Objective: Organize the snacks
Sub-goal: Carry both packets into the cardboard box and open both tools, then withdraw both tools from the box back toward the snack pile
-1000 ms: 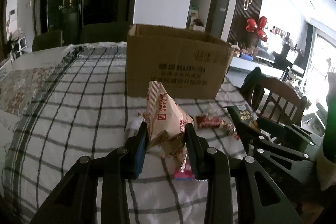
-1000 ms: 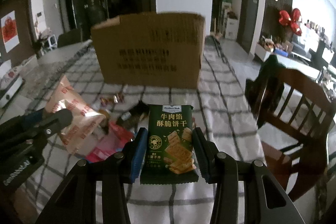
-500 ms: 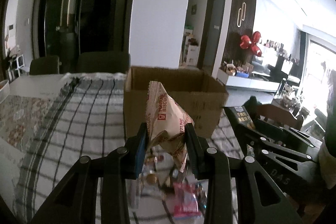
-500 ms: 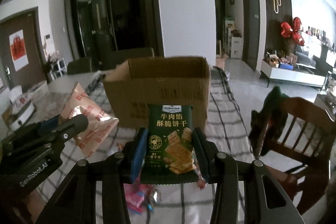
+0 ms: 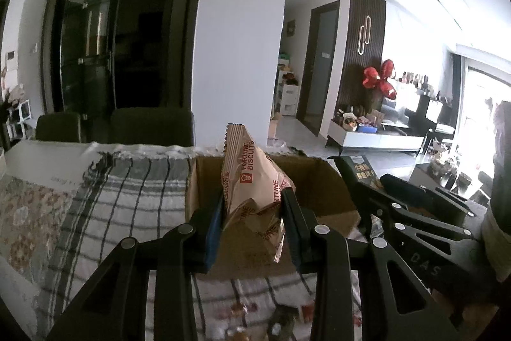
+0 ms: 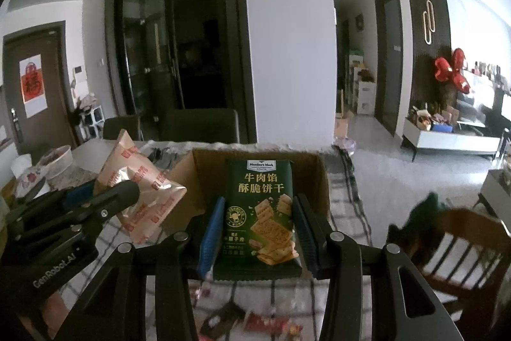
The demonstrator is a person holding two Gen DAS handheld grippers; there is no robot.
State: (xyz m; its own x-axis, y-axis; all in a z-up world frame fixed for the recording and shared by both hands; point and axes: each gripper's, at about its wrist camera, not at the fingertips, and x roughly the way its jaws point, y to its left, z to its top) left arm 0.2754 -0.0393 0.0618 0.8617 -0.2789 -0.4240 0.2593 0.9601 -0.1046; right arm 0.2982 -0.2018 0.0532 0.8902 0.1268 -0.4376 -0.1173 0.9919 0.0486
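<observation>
My left gripper (image 5: 252, 206) is shut on a tan "Fortune Biscuits" bag (image 5: 252, 190) and holds it high, in front of the open cardboard box (image 5: 332, 187). My right gripper (image 6: 257, 213) is shut on a green cracker packet (image 6: 260, 213) and holds it level with the box (image 6: 321, 181), just before its near wall. In the right wrist view the left gripper (image 6: 105, 200) and its bag (image 6: 140, 190) are at the left. In the left wrist view the right gripper (image 5: 377, 190) with the green packet (image 5: 361, 170) is at the right.
Small loose snacks lie on the checked tablecloth (image 5: 127, 197) below the grippers (image 6: 255, 321). Dark chairs (image 5: 150, 125) stand behind the table. A wooden chair (image 6: 456, 242) is at the right. Bowls (image 6: 54, 158) sit on the table's far left.
Both grippers have risen with their packets from just above the table to about the height of the box rim; the box's open inside now shows and the loose snacks lie far below.
</observation>
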